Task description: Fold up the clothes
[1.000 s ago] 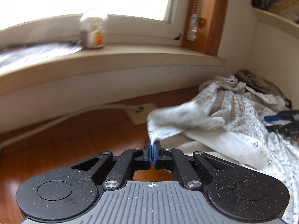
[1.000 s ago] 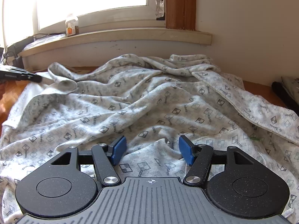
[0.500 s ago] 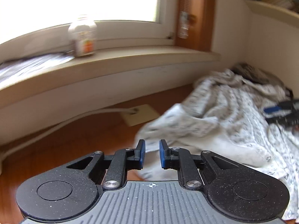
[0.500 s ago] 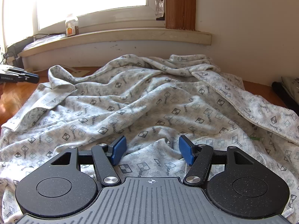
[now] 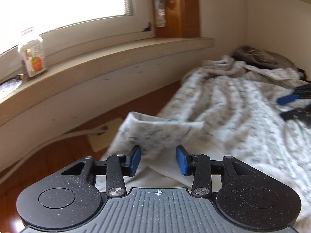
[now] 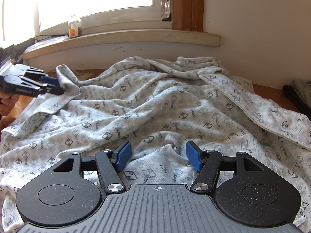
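Observation:
A crumpled white garment with a grey square print [image 6: 155,106] lies spread on the wooden floor; it fills the right of the left wrist view [image 5: 233,106]. A folded-over sleeve flap [image 5: 155,130] lies just ahead of my left gripper [image 5: 158,159], whose jaws are opening. The flap's tip reaches in between the pads, which do not press on it. The right wrist view shows that gripper [image 6: 56,86] at the flap [image 6: 66,81], far left. My right gripper [image 6: 158,155] hangs open over the garment's near part, seen also at the right edge [image 5: 291,104].
A jar [image 5: 33,58] stands on the windowsill [image 5: 116,58] under a bright window. A white cable and a beige pad [image 5: 103,136] lie on the floor by the wall. A dark patterned item [image 5: 262,58] sits behind the garment. A hand [image 6: 5,104] holds the left gripper.
The left gripper was shut on the sleeve's edge and has let it go, its jaws spreading. It carried the flap toward the garment's middle. The right gripper has not moved.

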`<state>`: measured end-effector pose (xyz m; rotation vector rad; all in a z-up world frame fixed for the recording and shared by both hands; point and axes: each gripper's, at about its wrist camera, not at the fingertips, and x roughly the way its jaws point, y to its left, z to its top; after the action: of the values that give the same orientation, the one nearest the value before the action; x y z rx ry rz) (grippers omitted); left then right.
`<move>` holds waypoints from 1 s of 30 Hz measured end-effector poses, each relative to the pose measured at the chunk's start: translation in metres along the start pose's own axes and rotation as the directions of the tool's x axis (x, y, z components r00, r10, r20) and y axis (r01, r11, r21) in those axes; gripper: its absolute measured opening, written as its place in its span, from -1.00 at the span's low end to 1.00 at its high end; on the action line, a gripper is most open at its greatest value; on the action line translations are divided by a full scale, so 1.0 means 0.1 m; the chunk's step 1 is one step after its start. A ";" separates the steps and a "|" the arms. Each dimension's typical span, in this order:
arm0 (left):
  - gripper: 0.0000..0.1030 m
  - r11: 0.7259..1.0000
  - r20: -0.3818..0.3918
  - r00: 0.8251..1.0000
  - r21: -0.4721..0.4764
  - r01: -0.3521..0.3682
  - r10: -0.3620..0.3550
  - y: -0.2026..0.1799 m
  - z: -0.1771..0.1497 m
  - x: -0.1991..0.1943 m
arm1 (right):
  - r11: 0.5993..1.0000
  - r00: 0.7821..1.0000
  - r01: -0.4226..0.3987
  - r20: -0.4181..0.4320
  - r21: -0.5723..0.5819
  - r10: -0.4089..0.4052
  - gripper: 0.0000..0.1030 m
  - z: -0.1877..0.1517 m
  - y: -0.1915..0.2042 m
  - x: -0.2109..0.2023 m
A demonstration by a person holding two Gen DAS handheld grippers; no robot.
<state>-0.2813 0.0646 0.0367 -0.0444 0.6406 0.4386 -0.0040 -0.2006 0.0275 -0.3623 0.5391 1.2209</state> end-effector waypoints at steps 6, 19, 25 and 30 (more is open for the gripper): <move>-1.00 0.997 0.029 1.000 -0.077 -0.004 0.006 0.29 -0.05 -0.10 | 1.000 1.000 0.000 0.000 0.001 0.000 0.21 0.00 0.00 0.00; 0.16 0.998 -0.001 1.000 0.067 -0.014 0.014 -0.20 0.07 0.10 | 1.000 1.000 -0.004 -0.002 -0.001 0.004 0.25 0.00 0.00 0.01; -0.09 0.997 -0.016 0.997 0.036 -0.073 0.073 -0.10 0.22 0.32 | 1.000 1.000 -0.006 -0.001 -0.001 0.006 0.25 0.00 0.00 0.00; -0.82 0.997 -0.002 0.997 0.004 -0.078 0.078 0.08 0.20 0.26 | 1.000 1.000 -0.007 0.000 0.000 0.007 0.25 0.00 0.00 0.00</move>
<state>-0.2548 0.0852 0.0379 -0.0166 0.6471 0.5130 -0.0041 -0.2008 0.0271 -0.3603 0.5409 1.2276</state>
